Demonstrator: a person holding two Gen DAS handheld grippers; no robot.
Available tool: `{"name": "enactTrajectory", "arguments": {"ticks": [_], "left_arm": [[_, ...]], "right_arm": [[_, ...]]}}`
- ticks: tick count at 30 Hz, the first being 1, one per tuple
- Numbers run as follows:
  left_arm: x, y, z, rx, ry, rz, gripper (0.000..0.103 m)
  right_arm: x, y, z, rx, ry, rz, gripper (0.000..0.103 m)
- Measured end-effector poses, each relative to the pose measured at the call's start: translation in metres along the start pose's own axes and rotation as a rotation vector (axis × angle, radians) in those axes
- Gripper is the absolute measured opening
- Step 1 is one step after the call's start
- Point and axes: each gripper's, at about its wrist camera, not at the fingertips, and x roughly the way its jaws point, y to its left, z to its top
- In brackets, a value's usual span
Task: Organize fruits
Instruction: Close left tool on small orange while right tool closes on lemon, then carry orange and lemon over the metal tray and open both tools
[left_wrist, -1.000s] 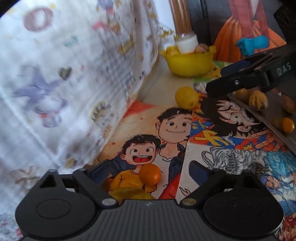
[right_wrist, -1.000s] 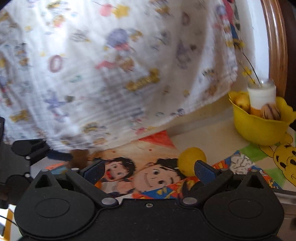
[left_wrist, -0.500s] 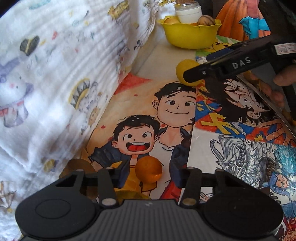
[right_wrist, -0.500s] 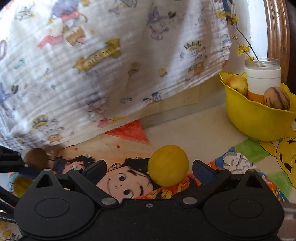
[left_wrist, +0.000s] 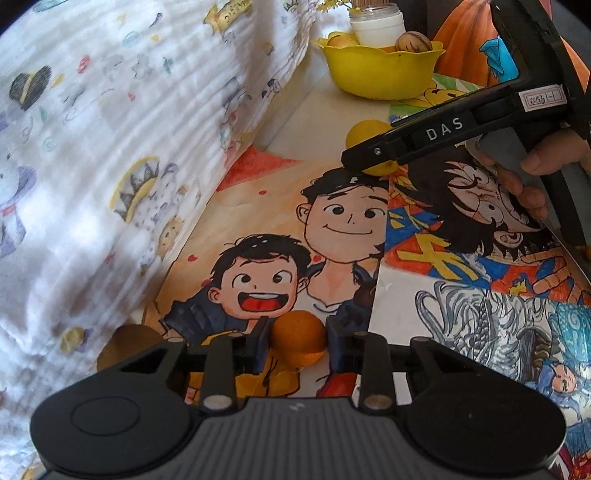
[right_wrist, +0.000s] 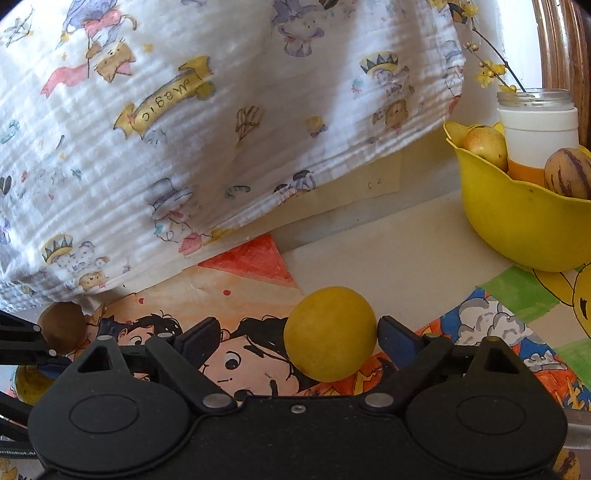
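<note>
A small orange lies on the cartoon-printed mat, low in the left wrist view. My left gripper is closing, and both blue pads press on the orange's sides. A round yellow fruit lies further back on the mat, also seen as the yellow fruit in the left wrist view. My right gripper straddles it and is closing. Its right pad is at the fruit's side, while the left pad stands well clear. A yellow bowl holds fruit and a white jar.
A white printed cloth hangs along the left side of the mat. A brown round fruit sits by the cloth's hem, with another yellow fruit near it. A person's hand holds the right gripper's handle.
My left jaws have closed from wide open onto the orange. My right gripper has come down and forward, so the yellow fruit now lies between its fingers.
</note>
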Motion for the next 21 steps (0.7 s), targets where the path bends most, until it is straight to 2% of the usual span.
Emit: {"name": "enactTrajectory", "arguments": {"ticks": [4, 12, 21], "left_arm": [[0.003, -0.002, 0.004, -0.006, -0.011, -0.007, 0.034], [0.008, -0.005, 0.009, -0.026, -0.021, -0.022, 0.034], [0.013, -0.009, 0.013, -0.056, -0.032, -0.034, 0.034]], "right_arm": [[0.0, 0.003, 0.0, -0.034, -0.001, -0.012, 0.091], [0.006, 0.01, -0.003, -0.111, 0.008, -0.089, 0.082], [0.01, 0.018, -0.004, -0.194, 0.025, -0.178, 0.068]]}}
